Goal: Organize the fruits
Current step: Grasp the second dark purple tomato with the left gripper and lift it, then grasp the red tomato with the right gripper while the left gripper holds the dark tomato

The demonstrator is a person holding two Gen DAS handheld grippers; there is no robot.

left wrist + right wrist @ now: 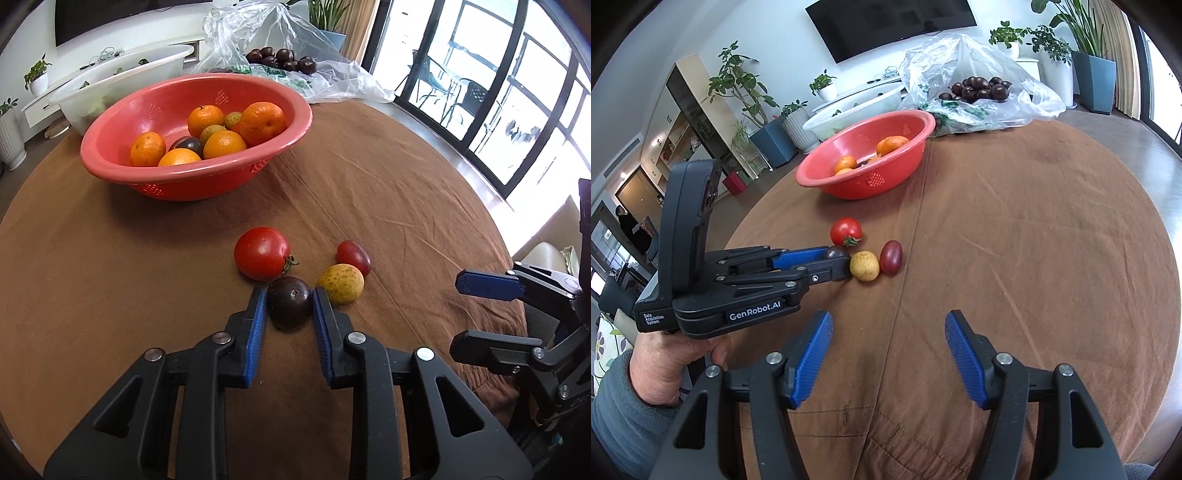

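My left gripper (290, 295) is shut on a dark purple plum (290, 302) that rests on the brown tablecloth; its blue pads touch both sides. It also shows in the right wrist view (837, 258), where the plum (837, 252) is half hidden by a finger. Beside the plum lie a red tomato (261, 253), a yellow speckled fruit (341, 284) and a small red oval tomato (353, 256). A red basket (110, 162) at the back left holds several oranges (263, 123) and a dark plum. My right gripper (888, 325) is open and empty over the cloth, near the front.
A clear plastic bag (332, 74) with several dark plums (282, 59) lies behind the basket. A white tub (122, 79) stands at the back left. The round table's edge (491, 221) curves along the right, with windows beyond.
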